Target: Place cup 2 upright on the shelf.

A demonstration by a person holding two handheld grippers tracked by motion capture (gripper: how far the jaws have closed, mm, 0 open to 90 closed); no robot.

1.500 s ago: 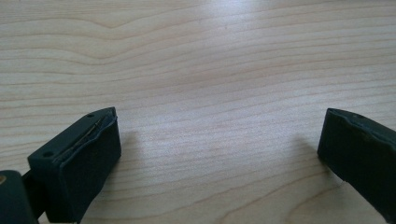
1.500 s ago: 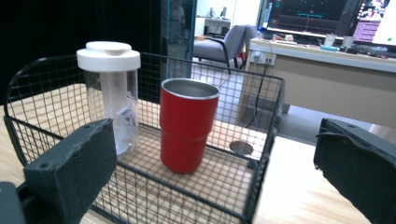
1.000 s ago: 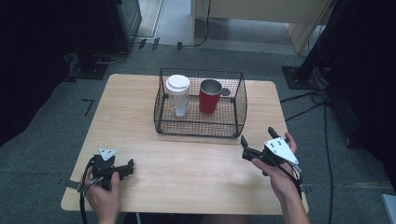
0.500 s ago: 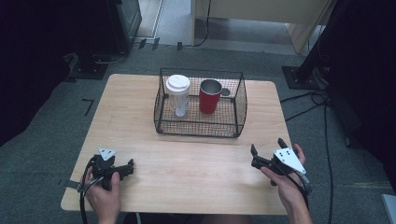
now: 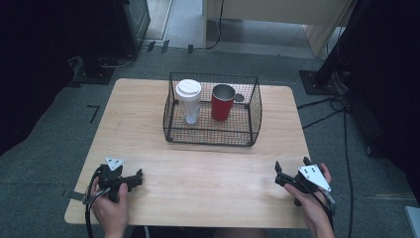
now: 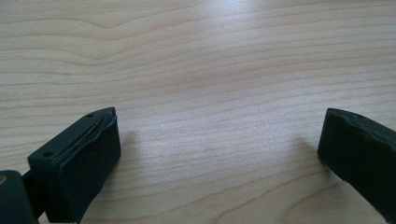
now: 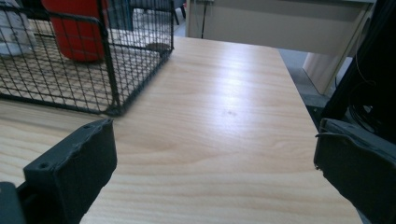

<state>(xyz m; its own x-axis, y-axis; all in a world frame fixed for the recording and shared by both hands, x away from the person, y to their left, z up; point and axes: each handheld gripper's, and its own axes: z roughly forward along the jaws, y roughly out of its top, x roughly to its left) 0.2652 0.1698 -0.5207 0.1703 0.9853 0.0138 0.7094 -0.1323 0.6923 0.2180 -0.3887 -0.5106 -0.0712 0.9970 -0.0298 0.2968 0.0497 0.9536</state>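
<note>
A black wire basket (image 5: 210, 131) stands at the middle back of the wooden table (image 5: 208, 168). Inside it are a clear cup with a white lid (image 5: 188, 99) on the left and a red mug (image 5: 222, 104) on the right, both upright. My left gripper (image 5: 136, 177) lies at the near left of the table, open over bare wood (image 6: 219, 135). Held by a hand at the near right edge, my right gripper (image 5: 291, 164) is open and empty (image 7: 215, 144). Its view looks past the basket's corner (image 7: 108, 60) and the red mug (image 7: 74, 32).
A small dark round thing (image 7: 158, 46) lies on the basket floor behind the mug. The table's right edge (image 7: 299, 102) is close to my right gripper. Cables (image 5: 341, 106) and a black stand base (image 5: 319, 82) sit on the floor at right.
My right gripper has drawn back and down toward the table's near right edge. The left gripper, basket and cups have not moved.
</note>
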